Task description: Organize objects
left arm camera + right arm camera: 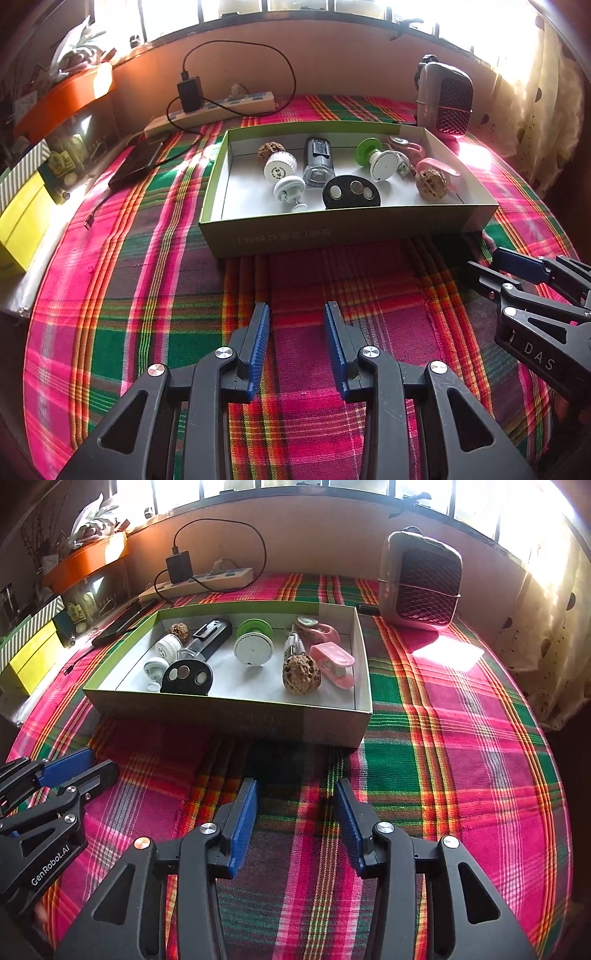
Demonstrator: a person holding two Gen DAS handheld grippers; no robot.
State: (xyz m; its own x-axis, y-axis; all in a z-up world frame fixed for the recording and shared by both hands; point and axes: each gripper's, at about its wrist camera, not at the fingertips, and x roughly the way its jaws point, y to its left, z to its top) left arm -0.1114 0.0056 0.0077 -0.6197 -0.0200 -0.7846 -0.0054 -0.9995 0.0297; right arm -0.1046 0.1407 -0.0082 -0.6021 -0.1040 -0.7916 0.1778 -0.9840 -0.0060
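Note:
A shallow green cardboard box (332,230) (236,716) sits on the plaid cloth and holds several small items: two walnuts (431,184) (301,672), a black oval holder (351,192) (187,677), white round pieces (280,166), a clear-and-black cylinder (318,162), a green-and-white spool (254,642) and pink clips (334,662). My left gripper (297,314) is open and empty over the cloth, in front of the box. My right gripper (297,790) is open and empty, also in front of the box, and it shows at the right of the left wrist view (495,269).
A small heater (421,587) stands at the back right. A power strip (199,581) with a black charger and cable lies at the back wall. A black phone (138,162) lies left of the box. Yellow boxes (22,218) stand at the left edge.

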